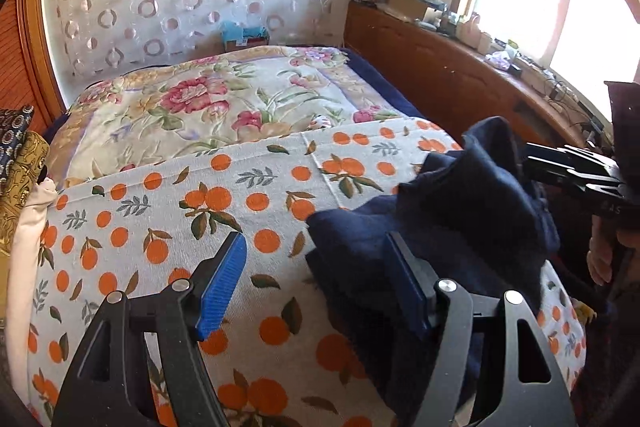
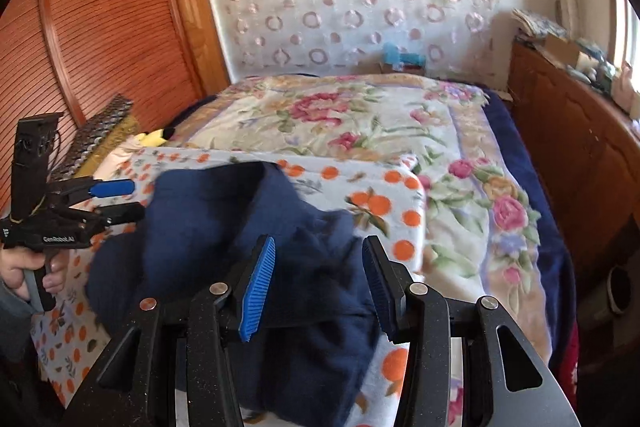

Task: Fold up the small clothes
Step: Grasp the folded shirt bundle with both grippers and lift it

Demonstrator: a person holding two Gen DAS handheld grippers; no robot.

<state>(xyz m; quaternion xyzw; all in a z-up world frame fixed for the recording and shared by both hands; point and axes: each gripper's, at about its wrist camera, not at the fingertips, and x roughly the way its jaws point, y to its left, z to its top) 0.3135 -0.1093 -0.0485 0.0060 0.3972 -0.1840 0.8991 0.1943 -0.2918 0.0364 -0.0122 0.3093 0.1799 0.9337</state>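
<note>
A dark navy garment (image 1: 452, 219) lies bunched on the orange-print cloth (image 1: 200, 195) at the near end of the bed, with one fold standing up as a hump. My left gripper (image 1: 316, 287) is open at the garment's left edge, its right finger over the fabric and its left blue pad (image 1: 222, 287) over bare cloth. In the right wrist view the navy garment (image 2: 248, 235) spreads under my right gripper (image 2: 320, 287), whose jaws stand apart above the fabric with both pad faces showing. The left gripper (image 2: 116, 201) is also open at the garment's far left side.
A floral blanket (image 1: 224, 99) covers the far part of the bed. A wooden ledge (image 1: 440, 67) with clutter runs along the right under the window. Patterned cushions (image 1: 20, 155) are stacked at the left. A louvred wooden door (image 2: 100, 27) stands behind. A hand (image 2: 24, 267) holds the left gripper's handle.
</note>
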